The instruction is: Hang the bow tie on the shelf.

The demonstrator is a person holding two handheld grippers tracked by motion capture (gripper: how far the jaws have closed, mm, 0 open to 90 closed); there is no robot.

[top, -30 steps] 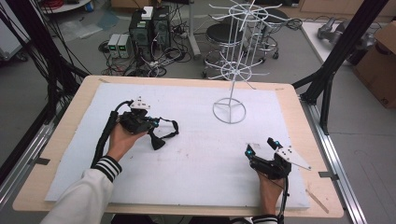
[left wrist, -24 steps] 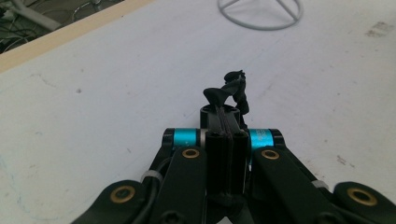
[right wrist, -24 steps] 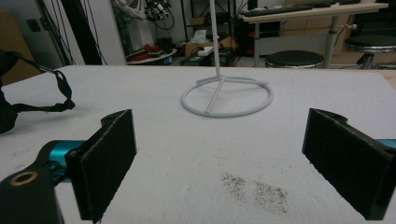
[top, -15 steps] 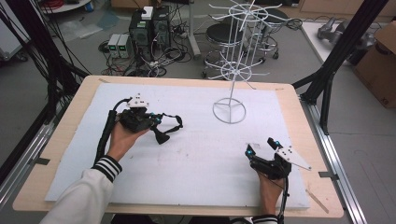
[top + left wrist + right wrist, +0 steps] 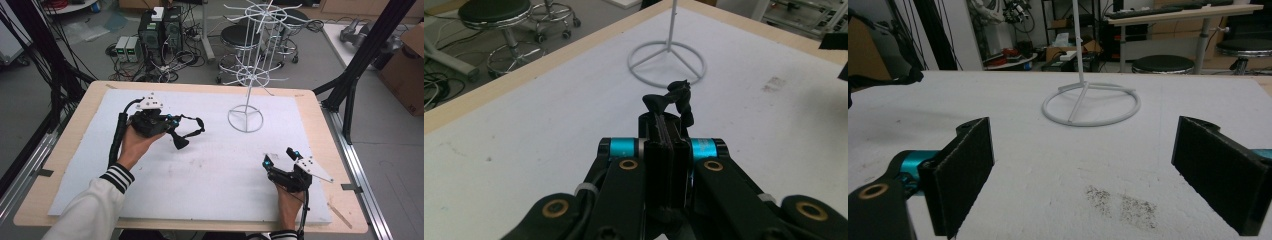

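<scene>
Between left tool pads, black strap.

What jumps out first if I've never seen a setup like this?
The tall white wire rack stands at the far middle of the white table, its ring base on the surface. On the left, the left gripper is shut on a black strap; near right, the right gripper rests open.

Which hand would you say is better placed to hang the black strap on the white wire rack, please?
Left, probably: the left gripper is shut on the black strap, facing the white wire rack. The right gripper is open, holding nothing.
</scene>
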